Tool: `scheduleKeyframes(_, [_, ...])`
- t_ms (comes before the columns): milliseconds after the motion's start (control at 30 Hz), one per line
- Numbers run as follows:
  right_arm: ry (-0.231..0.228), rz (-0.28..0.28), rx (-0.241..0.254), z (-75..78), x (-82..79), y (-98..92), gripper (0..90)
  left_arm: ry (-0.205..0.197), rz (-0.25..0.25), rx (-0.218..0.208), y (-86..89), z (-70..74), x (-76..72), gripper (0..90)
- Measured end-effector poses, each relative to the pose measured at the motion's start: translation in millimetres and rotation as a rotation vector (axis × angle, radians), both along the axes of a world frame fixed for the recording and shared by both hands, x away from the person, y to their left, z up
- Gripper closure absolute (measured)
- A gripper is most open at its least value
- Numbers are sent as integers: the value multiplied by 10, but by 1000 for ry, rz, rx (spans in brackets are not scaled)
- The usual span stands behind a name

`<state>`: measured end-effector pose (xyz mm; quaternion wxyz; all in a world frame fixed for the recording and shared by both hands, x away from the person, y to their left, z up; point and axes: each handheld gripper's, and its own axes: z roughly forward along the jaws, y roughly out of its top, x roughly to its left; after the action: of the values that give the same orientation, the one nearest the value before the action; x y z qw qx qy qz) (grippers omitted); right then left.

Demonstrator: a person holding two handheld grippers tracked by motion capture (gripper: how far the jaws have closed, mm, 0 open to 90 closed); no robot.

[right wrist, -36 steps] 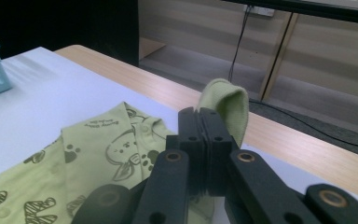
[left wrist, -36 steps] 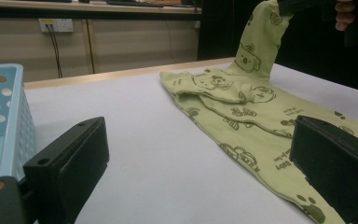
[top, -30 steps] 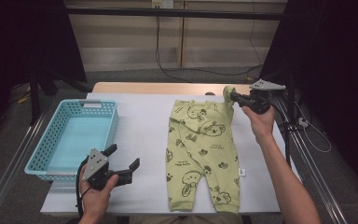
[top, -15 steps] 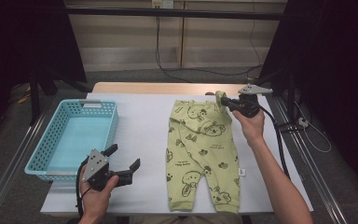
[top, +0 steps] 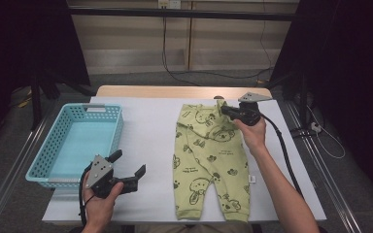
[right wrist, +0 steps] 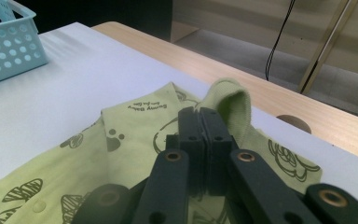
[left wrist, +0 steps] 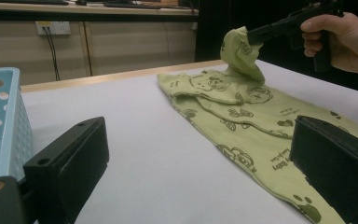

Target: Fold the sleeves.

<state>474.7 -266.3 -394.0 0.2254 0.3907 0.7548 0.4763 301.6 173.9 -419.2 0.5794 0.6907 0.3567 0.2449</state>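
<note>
Your high view looks forward and down from above your side of the white-covered table point(top: 160, 131). Your left gripper view sits low near the table's front, facing across toward the pale green printed baby trousers point(left wrist: 261, 116). Your right gripper view looks closely along its jaws at the same trousers' point(right wrist: 135, 126) waistband; both also catch the light blue perforated plastic basket point(left wrist: 0, 116).

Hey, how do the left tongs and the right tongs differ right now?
The left tongs are open and hold nothing; the right tongs are shut on the pants, pinching a fold at the waistband. The left tongs sit near the table's front edge by the basket; the right tongs are at the far end, lifting the cloth off the table. Both are black and hand-held.
</note>
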Motion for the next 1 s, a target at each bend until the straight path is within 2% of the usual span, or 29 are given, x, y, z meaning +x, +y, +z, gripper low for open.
scheduleKeyframes(200, [4, 9, 6, -65, 12, 62, 890, 0, 2, -4, 2, 2, -2, 45])
scheduleKeyframes(267, [5, 14, -10, -89, 12, 84, 890, 1, 4, -7, 3, 2, -1, 45])
scheduleKeyframes(300, [6, 17, -11, -104, 13, 95, 890, 0, 5, 0, 10, 3, -1, 44])
scheduleKeyframes(333, [7, 19, -13, -118, 12, 104, 890, 1, 4, 30, 30, 9, 0, 45])
scheduleKeyframes(400, [9, 19, -12, -142, 12, 119, 890, 4, 0, -6, 0, 6, -11, 44])
scheduleKeyframes(567, [13, 26, -9, -194, 17, 180, 889, 3, -9, -5, -4, 4, -9, 44])
scheduleKeyframes(700, [20, 33, -17, -236, 18, 211, 888, 4, 4, -18, -6, -1, -1, 45])
scheduleKeyframes(767, [22, 39, -14, -254, 24, 227, 888, 12, -3, 5, 9, 1, 0, 45])
scheduleKeyframes(800, [26, 36, -16, -262, 24, 237, 888, 10, 0, -11, -2, -2, -2, 45])
scheduleKeyframes(1000, [47, 48, -28, -333, 33, 281, 885, 11, -4, -16, -3, -3, -1, 44])
